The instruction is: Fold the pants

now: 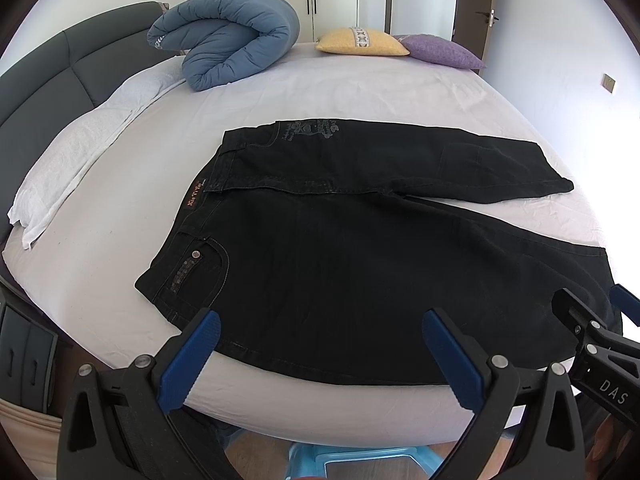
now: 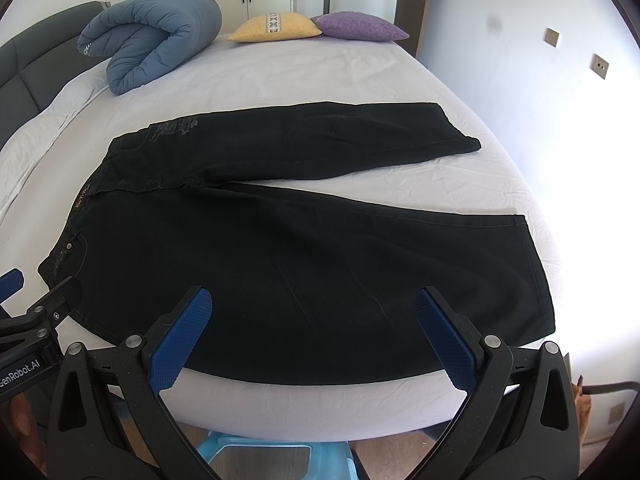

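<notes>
Black pants (image 1: pixel 340 248) lie flat on the white bed, waistband to the left, both legs spread out to the right; they also show in the right wrist view (image 2: pixel 300 248). My left gripper (image 1: pixel 320 320) is open, its blue pads hovering over the near edge of the pants by the waist end. My right gripper (image 2: pixel 312 300) is open, hovering over the near edge of the nearer leg. The right gripper shows at the right edge of the left wrist view (image 1: pixel 592 320). The left gripper shows at the left edge of the right wrist view (image 2: pixel 36 304).
The bed (image 1: pixel 360 92) has a dark headboard (image 1: pixel 72 68) on the left. A rolled blue duvet (image 1: pixel 228 40), a yellow pillow (image 1: pixel 360 42) and a purple pillow (image 1: pixel 440 52) lie at its far side. A light blue stool (image 2: pixel 272 456) stands on the floor below.
</notes>
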{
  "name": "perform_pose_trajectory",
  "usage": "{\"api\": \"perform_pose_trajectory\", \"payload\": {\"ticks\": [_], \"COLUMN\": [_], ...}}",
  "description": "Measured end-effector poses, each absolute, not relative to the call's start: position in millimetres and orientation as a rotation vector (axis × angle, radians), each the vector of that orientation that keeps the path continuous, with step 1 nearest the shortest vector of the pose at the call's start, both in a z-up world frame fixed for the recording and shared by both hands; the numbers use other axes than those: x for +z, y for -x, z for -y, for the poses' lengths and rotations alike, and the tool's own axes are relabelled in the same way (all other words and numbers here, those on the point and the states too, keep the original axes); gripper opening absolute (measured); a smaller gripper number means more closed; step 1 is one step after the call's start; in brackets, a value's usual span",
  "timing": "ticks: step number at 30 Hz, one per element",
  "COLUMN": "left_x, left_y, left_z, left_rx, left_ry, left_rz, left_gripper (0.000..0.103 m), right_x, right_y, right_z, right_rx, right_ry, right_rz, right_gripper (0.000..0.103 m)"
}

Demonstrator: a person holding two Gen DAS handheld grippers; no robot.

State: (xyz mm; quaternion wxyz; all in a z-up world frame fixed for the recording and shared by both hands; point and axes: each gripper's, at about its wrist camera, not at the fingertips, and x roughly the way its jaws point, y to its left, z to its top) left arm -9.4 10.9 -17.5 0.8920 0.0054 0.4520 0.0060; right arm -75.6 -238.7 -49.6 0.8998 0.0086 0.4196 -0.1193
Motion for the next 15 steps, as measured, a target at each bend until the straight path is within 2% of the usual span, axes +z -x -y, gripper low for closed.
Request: {"api": "perform_pose_trajectory", "payload": {"ticks": [15], "left_x": [-14.7], "left_y": [10.2], "left_z": [-6.1], "left_rx": [0.01], "left_ry": [-0.062], "left_rz": [-0.892], "left_gripper": [0.103], "right_x": [-48.9], "right_y": [75.5], "right_z": [238.6], "right_rx": [-0.242], "right_ry": [-0.019], "right_rz": [-0.871], "right_gripper": [0.103]}}
